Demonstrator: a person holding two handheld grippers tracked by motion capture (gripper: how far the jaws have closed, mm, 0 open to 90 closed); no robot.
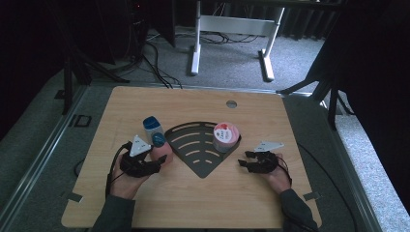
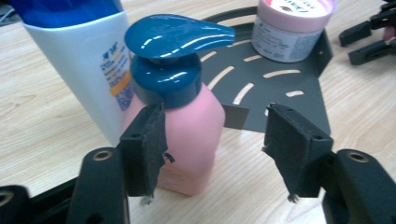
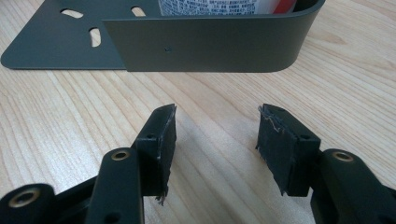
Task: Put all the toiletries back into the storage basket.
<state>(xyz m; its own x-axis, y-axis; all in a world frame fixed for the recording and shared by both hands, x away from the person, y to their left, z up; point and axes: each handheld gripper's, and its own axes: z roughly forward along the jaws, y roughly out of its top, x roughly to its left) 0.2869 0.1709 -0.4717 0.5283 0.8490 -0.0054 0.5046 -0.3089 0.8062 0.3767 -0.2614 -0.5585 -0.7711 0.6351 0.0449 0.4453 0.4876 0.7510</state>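
A pink pump bottle (image 2: 191, 135) with a dark blue pump head stands on the table, also seen from above as the pink pump bottle (image 1: 159, 147). My left gripper (image 2: 215, 144) is open; its left jaw is at the bottle's side, the right jaw apart from it. From above, the left gripper (image 1: 157, 162) sits left of the dark fan-shaped tray (image 1: 193, 145). A white tube with a blue cap (image 2: 88, 60) stands behind the bottle. A pink-lidded jar (image 1: 225, 136) stands in the tray. My right gripper (image 3: 215, 135) is open over bare wood, just short of the tray's wall (image 3: 205, 44).
The wooden table has a round grommet hole (image 1: 231, 103) near its far edge. Beyond the table is grey carpet with cables and a white desk frame (image 1: 232, 34). Bare wood lies in front of both hands.
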